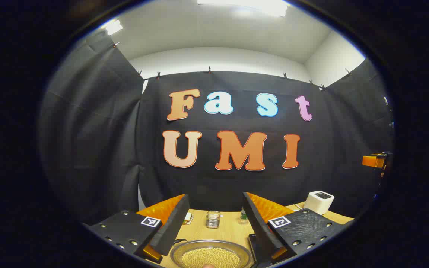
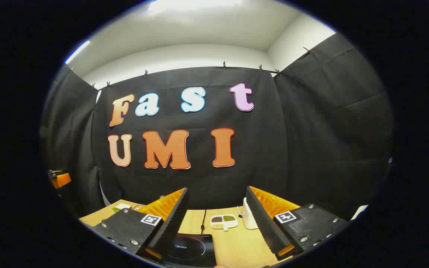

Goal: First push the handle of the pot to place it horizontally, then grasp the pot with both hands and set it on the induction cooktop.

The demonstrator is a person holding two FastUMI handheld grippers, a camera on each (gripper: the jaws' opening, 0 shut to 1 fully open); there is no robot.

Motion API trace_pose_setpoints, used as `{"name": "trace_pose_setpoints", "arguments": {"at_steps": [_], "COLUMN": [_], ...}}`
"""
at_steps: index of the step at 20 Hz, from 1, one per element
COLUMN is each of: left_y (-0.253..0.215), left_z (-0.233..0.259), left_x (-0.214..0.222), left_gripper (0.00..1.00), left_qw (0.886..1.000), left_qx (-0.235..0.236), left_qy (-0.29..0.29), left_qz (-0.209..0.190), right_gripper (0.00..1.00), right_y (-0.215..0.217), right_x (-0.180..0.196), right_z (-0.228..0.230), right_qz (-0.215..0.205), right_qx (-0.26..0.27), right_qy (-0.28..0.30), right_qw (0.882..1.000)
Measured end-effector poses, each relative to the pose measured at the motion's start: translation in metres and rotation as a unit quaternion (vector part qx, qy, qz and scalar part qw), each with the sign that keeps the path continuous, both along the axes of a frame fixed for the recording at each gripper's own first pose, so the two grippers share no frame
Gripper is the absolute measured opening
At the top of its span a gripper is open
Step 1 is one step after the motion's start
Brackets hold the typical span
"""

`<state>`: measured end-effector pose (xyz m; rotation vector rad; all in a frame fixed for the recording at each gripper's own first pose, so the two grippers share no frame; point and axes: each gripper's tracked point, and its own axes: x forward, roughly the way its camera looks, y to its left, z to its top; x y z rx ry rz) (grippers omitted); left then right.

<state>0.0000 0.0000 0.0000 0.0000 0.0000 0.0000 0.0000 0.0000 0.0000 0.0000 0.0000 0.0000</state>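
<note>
Both views are taken from low above the wooden worktop (image 1: 229, 227), facing level toward the booth's rear cloth wall, which is shared by the two along with the ceiling. In the left gripper view, the pot (image 1: 210, 255) is seen close below the lens at the worktop's near edge. In the right gripper view, the induction cooktop (image 2: 190, 249) is seen equally close. Each camera's own fingers are set apart at the bottom.

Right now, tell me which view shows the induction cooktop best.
The right gripper view: the induction cooktop lies between that gripper's open fingers. The left gripper view looks at a pan of beans instead.
</note>
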Motion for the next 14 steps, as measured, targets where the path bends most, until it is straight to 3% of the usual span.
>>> {"name": "trace_pose_setpoints", "arguments": {"at_steps": [4, 5, 6, 7, 9, 10, 12, 14], "left_y": [-0.01, -0.011, -0.012, -0.011, -0.011, -0.012, -0.015, -0.016], "left_z": [-0.004, -0.004, -0.005, -0.006, -0.008, -0.008, -0.01, -0.012], "left_x": [0.002, 0.002, 0.003, 0.004, 0.004, 0.004, 0.004, 0.005], "left_gripper": [0.9, 0.9, 0.9, 0.9, 0.89, 0.89, 0.9, 0.89], "left_qw": [1.0, 1.0, 1.0, 1.0, 1.0, 1.0, 1.0, 0.999], "left_qx": [-0.006, -0.007, -0.008, -0.009, -0.009, -0.012, -0.016, -0.018], "left_qy": [0.004, 0.006, 0.008, 0.009, 0.012, 0.012, 0.013, 0.017], "left_qz": [-0.008, -0.009, -0.01, -0.01, -0.009, -0.011, -0.017, -0.02], "right_gripper": [0.95, 1.0, 0.95, 1.0, 1.0, 0.95, 1.0, 0.95], "right_y": [-0.007, -0.01, -0.011, -0.012, -0.015, -0.016, -0.014, -0.012], "right_x": [0.003, 0.003, 0.002, 0.002, 0.002, 0.002, 0.0, 0.0], "right_z": [0.005, 0.006, 0.006, 0.005, 0.004, 0.003, 0.002, 0.0], "right_qz": [-0.01, -0.013, -0.015, -0.015, -0.016, -0.017, -0.016, -0.012], "right_qx": [-0.001, 0.0, 0.001, 0.001, 0.001, 0.001, 0.001, 0.0], "right_qy": [-0.007, -0.008, -0.008, -0.007, -0.003, -0.003, -0.001, 0.003], "right_qw": [1.0, 1.0, 1.0, 1.0, 1.0, 1.0, 1.0, 1.0]}}
